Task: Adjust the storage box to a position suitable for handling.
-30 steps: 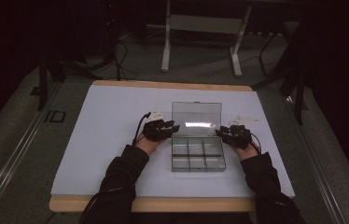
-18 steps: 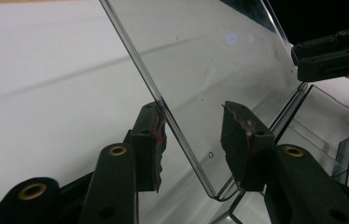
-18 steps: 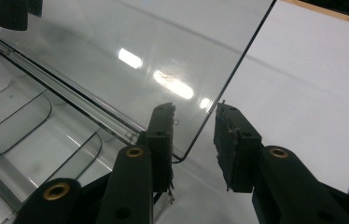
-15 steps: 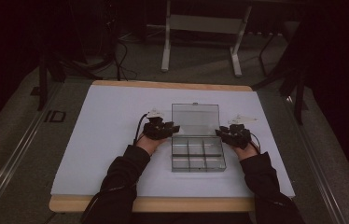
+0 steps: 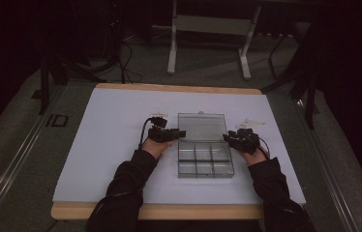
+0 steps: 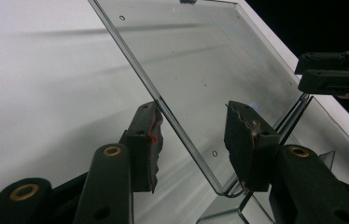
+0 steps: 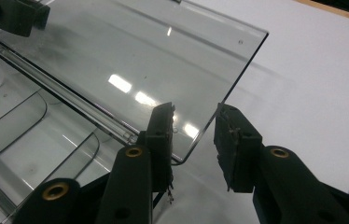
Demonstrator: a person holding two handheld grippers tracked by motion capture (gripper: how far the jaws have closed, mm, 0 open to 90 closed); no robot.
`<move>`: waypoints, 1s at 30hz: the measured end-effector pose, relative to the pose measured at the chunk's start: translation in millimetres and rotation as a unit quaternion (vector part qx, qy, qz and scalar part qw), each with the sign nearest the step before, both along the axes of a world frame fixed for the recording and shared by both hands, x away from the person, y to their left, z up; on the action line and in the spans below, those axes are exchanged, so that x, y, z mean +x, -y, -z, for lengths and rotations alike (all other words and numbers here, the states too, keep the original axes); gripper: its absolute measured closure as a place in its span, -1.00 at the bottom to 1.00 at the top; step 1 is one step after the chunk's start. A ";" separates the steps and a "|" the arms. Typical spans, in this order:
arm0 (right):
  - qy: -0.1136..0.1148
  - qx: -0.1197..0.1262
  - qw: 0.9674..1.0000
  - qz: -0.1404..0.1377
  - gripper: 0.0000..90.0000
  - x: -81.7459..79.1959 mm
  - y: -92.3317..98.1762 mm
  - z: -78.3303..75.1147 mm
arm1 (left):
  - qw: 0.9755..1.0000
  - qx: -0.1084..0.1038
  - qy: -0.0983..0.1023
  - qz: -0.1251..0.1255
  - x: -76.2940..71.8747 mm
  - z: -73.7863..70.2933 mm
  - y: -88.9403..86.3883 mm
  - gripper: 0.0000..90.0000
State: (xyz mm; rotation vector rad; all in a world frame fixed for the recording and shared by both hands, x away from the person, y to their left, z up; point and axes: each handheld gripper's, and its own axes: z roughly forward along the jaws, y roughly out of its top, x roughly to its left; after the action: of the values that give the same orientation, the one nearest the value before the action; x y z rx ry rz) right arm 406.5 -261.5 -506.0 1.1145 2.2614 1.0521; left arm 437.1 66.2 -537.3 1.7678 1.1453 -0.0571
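Opening further over the last moment, our left claw (image 6: 193,140) straddles the left edge of the clear box's lid (image 5: 201,126), pads off it, released. Since a second ago the lid has swung back flat at 12 o'clock of the 6-compartment box (image 5: 205,161) at mid-desk (image 5: 111,121). Our right claw (image 7: 194,135) likewise stands released around the lid's right corner. We judge the opening done.

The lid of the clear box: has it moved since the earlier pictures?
Yes. The lid has swung back from the compartment tray, which stayed put on the table, and now lies flat behind it, towards the far edge.
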 end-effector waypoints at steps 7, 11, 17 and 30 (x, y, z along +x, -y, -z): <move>0.000 -0.004 1.000 0.000 0.49 0.6 -0.1 0.1 | 0.999 -0.016 -0.036 -0.004 4.0 3.2 -1.6 0.24; 0.001 -0.007 1.000 -0.001 0.48 0.4 -0.4 0.1 | 0.999 -0.011 -0.047 -0.011 4.7 4.4 -1.2 0.17; -0.001 -0.008 1.000 0.001 0.48 0.8 0.7 0.6 | 0.999 0.020 -0.022 -0.016 1.8 2.7 2.2 0.13; -0.006 -0.027 1.000 -0.002 0.48 2.3 9.9 -6.7 | 0.997 0.048 0.054 -0.026 -16.0 -12.9 -6.4 -0.24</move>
State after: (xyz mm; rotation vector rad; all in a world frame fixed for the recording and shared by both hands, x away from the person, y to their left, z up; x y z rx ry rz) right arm 408.7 -271.4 -499.3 1.0972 2.2897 0.9814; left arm 421.1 72.6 -524.5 1.8027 1.1299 0.1257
